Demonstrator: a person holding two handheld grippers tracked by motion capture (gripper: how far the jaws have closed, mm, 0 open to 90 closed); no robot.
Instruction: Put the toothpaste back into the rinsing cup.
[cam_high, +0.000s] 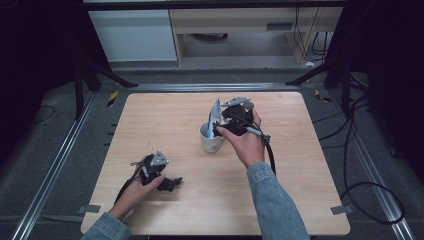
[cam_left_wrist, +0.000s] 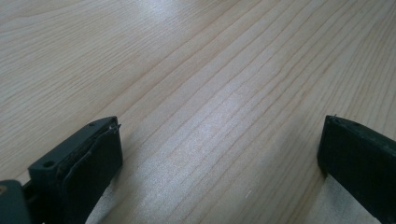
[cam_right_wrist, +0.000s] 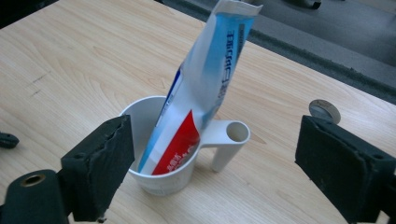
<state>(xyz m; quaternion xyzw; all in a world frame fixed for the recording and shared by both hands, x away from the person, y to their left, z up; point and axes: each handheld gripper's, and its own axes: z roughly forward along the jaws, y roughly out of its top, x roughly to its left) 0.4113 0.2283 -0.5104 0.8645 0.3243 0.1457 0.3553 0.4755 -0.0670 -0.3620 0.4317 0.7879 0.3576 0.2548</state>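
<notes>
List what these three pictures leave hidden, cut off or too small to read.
- Toothpaste tube: its lower end is hidden inside the white cup, right gripper view.
- Tube lettering: too small to read, every view.
- Left hand-held gripper: jaw bases cut off by the bottom edge, left gripper view.

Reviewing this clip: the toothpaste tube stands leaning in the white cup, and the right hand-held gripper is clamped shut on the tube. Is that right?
Not quite. The toothpaste tube does stand leaning in the white cup, but the right hand-held gripper is open, its jaws spread wide on either side of the cup and touching nothing, as the right gripper view shows.
</notes>
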